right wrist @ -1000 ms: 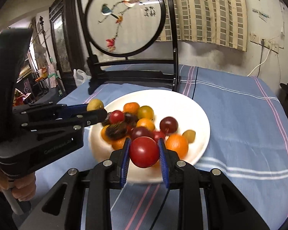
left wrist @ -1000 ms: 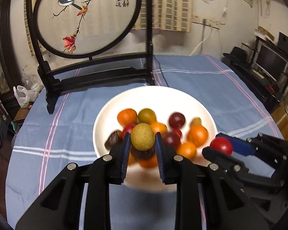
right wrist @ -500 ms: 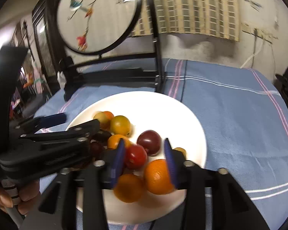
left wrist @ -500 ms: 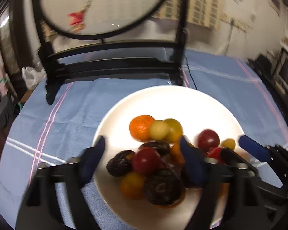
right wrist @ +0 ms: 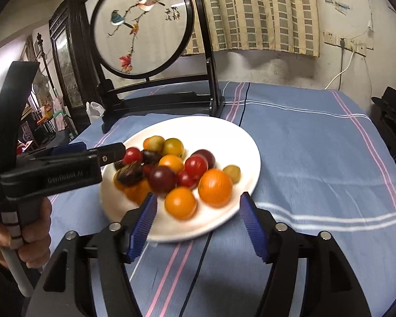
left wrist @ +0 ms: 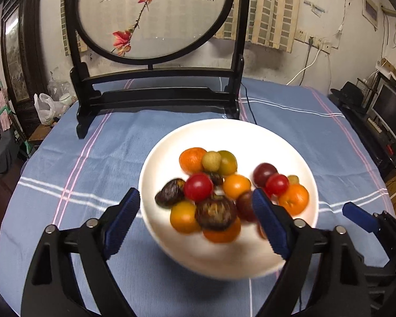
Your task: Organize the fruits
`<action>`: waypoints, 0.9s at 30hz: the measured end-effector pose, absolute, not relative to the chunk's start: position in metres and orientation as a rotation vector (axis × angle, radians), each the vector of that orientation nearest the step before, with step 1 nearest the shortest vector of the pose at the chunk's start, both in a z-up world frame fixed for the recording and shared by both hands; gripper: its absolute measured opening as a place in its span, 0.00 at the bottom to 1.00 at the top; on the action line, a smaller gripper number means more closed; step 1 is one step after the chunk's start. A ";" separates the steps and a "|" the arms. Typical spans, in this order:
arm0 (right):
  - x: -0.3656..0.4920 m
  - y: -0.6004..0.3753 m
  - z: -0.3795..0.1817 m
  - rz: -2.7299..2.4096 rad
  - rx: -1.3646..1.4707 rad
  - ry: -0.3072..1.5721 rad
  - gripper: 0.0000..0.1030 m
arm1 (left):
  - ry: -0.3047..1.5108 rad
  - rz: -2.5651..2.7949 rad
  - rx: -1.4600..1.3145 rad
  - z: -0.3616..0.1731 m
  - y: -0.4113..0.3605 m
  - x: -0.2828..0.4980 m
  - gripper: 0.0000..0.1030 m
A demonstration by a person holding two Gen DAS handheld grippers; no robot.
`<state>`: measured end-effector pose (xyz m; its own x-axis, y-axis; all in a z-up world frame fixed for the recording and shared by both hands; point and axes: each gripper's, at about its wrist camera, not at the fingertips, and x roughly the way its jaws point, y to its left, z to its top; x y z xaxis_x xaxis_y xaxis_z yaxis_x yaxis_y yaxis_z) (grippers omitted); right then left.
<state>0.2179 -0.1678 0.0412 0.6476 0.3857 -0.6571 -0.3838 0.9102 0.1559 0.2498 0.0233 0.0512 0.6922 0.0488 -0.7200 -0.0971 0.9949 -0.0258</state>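
Now both the left gripper (left wrist: 198, 219) and right gripper (right wrist: 198, 224) are opening, empty, over the fruit plate (left wrist: 224, 132)

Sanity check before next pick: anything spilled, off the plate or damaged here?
Nothing stands out. All the fruit sits piled on the white plate, none on the blue tablecloth. Both the left gripper and right gripper have jaws opening with nothing gripped. Motion blur hides fine surface damage.

Fruits (left wrist: 213, 185) lie heaped in a plate (left wrist: 250, 134) on the table (left wrist: 290, 121), before a standing screen (left wrist: 155, 15).
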 end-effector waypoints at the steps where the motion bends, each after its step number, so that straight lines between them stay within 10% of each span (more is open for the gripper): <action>1: 0.210 -0.168 0.041 0.434 -0.004 0.748 0.72 | 0.801 0.079 -0.066 0.052 0.022 0.244 0.83; 9: 0.164 -0.170 0.044 0.406 -0.012 0.741 0.93 | 0.796 0.046 -0.053 0.054 0.015 0.188 0.87; 27: 0.128 -0.178 0.018 0.394 -0.012 0.730 0.97 | 0.828 0.069 -0.048 0.012 0.014 0.126 0.93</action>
<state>0.1280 -0.1782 0.0182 0.6749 0.3463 -0.6516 -0.3546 0.9266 0.1252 0.1263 0.0140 0.0121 0.6747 0.0425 -0.7369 -0.0797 0.9967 -0.0155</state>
